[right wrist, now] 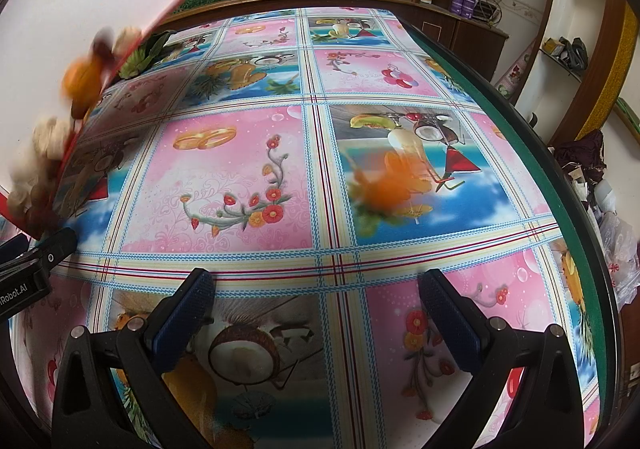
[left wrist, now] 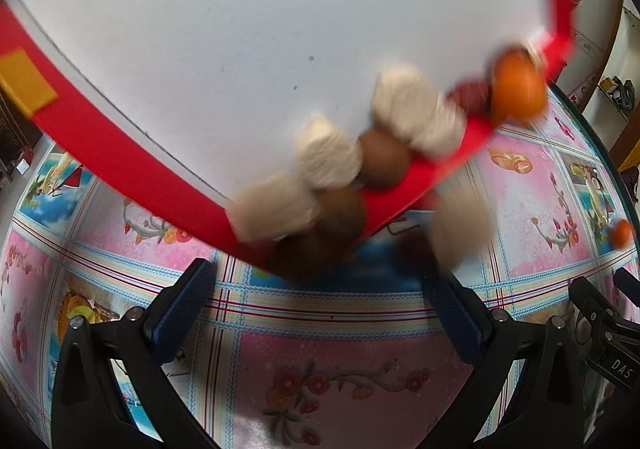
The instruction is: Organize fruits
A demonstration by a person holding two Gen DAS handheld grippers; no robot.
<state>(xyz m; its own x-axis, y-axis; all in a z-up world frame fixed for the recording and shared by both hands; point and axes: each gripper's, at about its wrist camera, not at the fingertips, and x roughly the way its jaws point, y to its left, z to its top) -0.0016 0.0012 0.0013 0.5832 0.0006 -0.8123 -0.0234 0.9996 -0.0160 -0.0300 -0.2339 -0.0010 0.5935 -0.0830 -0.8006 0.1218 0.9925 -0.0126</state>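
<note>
Tilting red tray [left wrist: 120,169] | one orange [left wrist: 518,87] on it | both claws wide, empty

From your left wrist view, the tray [left wrist: 120,165] was tilted above the tablecloth [left wrist: 320,361], filling the frame from 9 to 1 o'clock. The fruits [left wrist: 384,157] lay bunched against its lower rim — a blurred string from centre toward 2 o'clock, some spilling over the edge. From your right wrist view, the tray stood at 10 o'clock, and one loose fruit [right wrist: 386,185] lay apart at 1 o'clock — on or just above the cloth, too blurred to tell.
</note>
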